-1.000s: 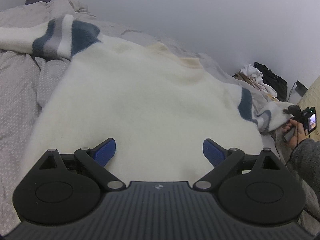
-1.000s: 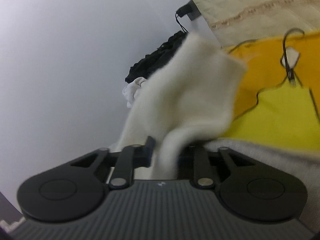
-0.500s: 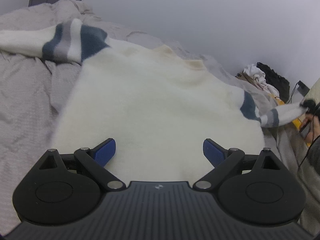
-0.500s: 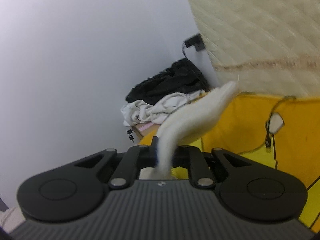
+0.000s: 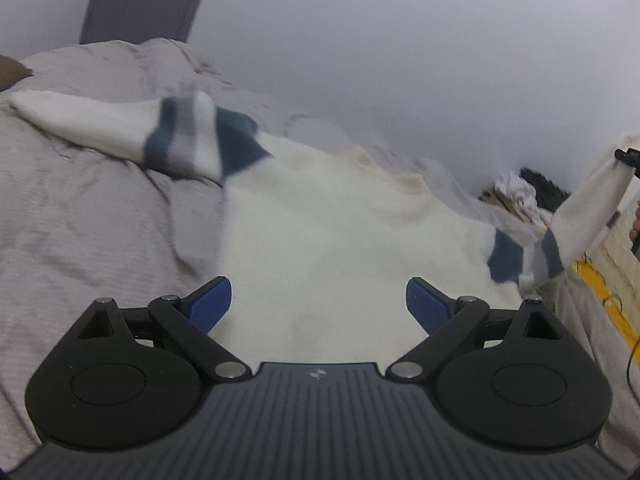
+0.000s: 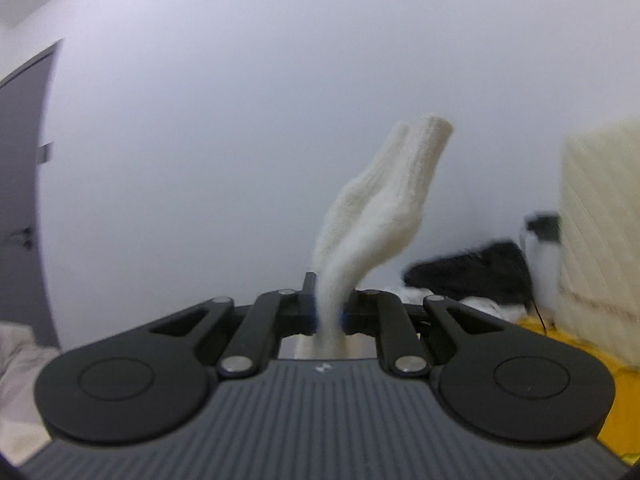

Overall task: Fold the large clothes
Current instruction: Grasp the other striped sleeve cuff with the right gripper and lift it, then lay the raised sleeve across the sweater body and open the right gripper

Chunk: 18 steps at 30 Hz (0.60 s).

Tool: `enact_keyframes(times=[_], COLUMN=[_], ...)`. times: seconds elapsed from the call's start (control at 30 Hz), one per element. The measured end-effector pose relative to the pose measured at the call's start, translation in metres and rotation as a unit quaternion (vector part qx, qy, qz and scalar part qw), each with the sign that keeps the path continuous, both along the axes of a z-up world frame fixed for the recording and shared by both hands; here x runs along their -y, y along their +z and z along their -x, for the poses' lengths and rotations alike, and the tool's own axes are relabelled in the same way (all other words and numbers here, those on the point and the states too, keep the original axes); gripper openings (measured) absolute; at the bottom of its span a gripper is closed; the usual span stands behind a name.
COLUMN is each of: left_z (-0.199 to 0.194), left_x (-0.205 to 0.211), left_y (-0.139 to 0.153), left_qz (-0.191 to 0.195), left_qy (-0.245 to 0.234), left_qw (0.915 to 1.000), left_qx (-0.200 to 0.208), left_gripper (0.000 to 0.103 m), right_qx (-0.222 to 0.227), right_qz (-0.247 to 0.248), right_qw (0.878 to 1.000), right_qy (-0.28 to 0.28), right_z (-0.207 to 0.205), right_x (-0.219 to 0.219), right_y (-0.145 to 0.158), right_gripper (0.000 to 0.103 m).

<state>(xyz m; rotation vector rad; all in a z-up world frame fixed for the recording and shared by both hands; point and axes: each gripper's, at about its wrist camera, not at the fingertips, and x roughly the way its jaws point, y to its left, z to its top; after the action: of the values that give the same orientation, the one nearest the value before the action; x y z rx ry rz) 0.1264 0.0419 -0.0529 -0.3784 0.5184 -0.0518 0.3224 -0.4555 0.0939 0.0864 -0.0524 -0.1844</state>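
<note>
A large cream sweater [image 5: 332, 232] with navy and grey bands on its sleeves lies spread on the grey bedding [image 5: 80, 220]. Its left sleeve [image 5: 120, 128] stretches out to the upper left. My left gripper [image 5: 319, 305] hovers open over the sweater's lower body, blue pads wide apart with nothing between them. The right sleeve [image 5: 588, 200] is lifted off the bed at the far right, where my right gripper [image 5: 628, 156] holds its end. In the right wrist view my right gripper [image 6: 328, 316] is shut on the sleeve cuff [image 6: 384, 204], which sticks up past the jaws.
A grey door [image 5: 148, 0] stands behind the bed against a pale wall. Black and white clothes [image 6: 472, 272] are piled at the right, beside a cream quilted surface [image 6: 600, 220] and yellow fabric [image 6: 560, 340]. A person's hand [image 5: 635, 224] shows at the right edge.
My right gripper has risen and rolled, lifting the right sleeve off the bed; its view swung from the yellow fabric to the wall. My left gripper rose and pulled back a little, still open.
</note>
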Motion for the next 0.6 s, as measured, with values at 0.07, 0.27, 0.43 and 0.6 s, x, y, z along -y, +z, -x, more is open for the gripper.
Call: enact_keyframes(times=[0.07, 0.27, 0.43, 0.6], left_z=[0.006, 0.021, 0.029, 0.031], left_x=[-0.01, -0.033, -0.045, -0.058], left_y=[0.006, 0.019, 0.02, 0.018], left_qz=[0.007, 0.029, 0.065, 0.081], left_qy=[0.007, 0.027, 0.019, 0.028], left_qw=[0.9999, 0.9985, 0.9966, 0.9952], left_qx=[0.011, 0.036, 0.046, 0.048], left_gripper=[0.096, 0.096, 0.096, 0.096], right_qx=[0.002, -0.011, -0.039, -0.076], right_qz=[0.037, 0.093, 0.1, 0.105], right_qw=[0.999, 0.992, 0.985, 0.976], right_qy=[0.016, 0.085, 0.135, 0.172], right_z=[0.011, 0.047, 0.073, 0.091], right_x=[-0.032, -0.123, -0.187, -0.244], right_y=[0.006, -0.008, -0.054, -0.103], right_gripper=[0.013, 0.013, 0.013, 0.013])
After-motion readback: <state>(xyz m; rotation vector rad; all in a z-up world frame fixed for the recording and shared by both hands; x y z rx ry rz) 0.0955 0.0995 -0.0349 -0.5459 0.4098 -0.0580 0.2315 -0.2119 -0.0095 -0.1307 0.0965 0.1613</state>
